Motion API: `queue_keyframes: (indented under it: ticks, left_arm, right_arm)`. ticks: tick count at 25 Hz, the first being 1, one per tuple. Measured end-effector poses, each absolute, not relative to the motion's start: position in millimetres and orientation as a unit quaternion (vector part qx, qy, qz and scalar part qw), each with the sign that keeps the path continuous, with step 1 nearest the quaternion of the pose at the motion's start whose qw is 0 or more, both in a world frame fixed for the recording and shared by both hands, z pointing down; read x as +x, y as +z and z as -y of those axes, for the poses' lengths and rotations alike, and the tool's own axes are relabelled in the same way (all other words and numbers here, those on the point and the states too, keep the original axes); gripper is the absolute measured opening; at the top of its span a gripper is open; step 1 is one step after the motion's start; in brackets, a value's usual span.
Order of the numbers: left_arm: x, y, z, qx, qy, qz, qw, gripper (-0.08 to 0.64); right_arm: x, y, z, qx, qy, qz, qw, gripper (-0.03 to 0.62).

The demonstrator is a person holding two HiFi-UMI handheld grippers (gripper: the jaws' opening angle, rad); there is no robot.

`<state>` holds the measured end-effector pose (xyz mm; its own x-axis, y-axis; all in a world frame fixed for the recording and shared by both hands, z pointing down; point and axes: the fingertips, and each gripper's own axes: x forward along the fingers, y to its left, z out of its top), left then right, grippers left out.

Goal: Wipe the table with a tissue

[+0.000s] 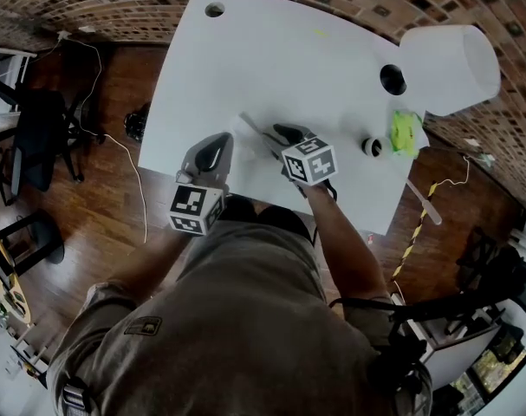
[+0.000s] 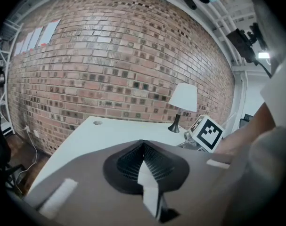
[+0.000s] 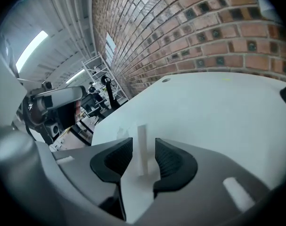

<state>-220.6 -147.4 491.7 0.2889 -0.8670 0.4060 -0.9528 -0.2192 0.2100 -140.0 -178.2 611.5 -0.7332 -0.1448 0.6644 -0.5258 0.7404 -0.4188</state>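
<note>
The tissue [image 1: 252,126] lies on the white counter [image 1: 271,50] between the two tools. The left gripper [image 2: 143,149] seems to have its fingers pinched on one corner, while the right gripper [image 3: 143,157] has its fingers half apart around an upright fold, not pressing it. The lamp [image 1: 449,63] and a green object [image 1: 405,133] sit well off to the right, clear of any wiping path.

Your torso [image 1: 245,319] covers the near edge of the table [image 1: 245,50] in the head view. Tissue [image 1: 250,126]: white on white, only a narrow fold shows; the rest is lost behind your right gripper [image 1: 287,135], outline not traceable. Lampshade [image 1: 449,68]: hides the table corner beneath it. Green item [image 1: 405,133] below the shade: too blurred to name. Small round object [image 1: 372,146] just beside it: too small to tell. Left gripper view: your blurred arm [image 2: 274,140] blocks the table's right side.
</note>
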Motion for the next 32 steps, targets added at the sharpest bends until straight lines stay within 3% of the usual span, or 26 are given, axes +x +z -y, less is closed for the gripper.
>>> queue_keyframes:
  ticks: [11, 14, 16, 23, 32]
  left_arm:
    - [-234.0, 495.8, 128.0, 0.756, 0.109, 0.607, 0.219, 0.002]
    - [-242.8, 493.8, 127.9, 0.758, 0.105, 0.607, 0.215, 0.0]
    - [-246.6, 492.8, 128.0, 0.76, 0.102, 0.605, 0.214, 0.002]
    - [-241.0, 493.6, 125.9, 0.781, 0.099, 0.577, 0.216, 0.002]
    - [-158.6, 486.4, 111.7, 0.822, 0.099, 0.522, 0.204, 0.002]
  right_arm:
    - [-180.7, 638.2, 138.7, 0.074, 0.15, 0.87, 0.463, 0.252]
    - [-180.7, 644.2, 137.6, 0.075, 0.106, 0.86, 0.493, 0.182]
    - [-179.7, 644.0, 136.4, 0.074, 0.086, 0.856, 0.504, 0.041]
    - [-160.6, 626.6, 129.4, 0.133, 0.117, 0.859, 0.481, 0.026]
    - [-41.6, 604.4, 105.3, 0.258, 0.167, 0.84, 0.447, 0.025]
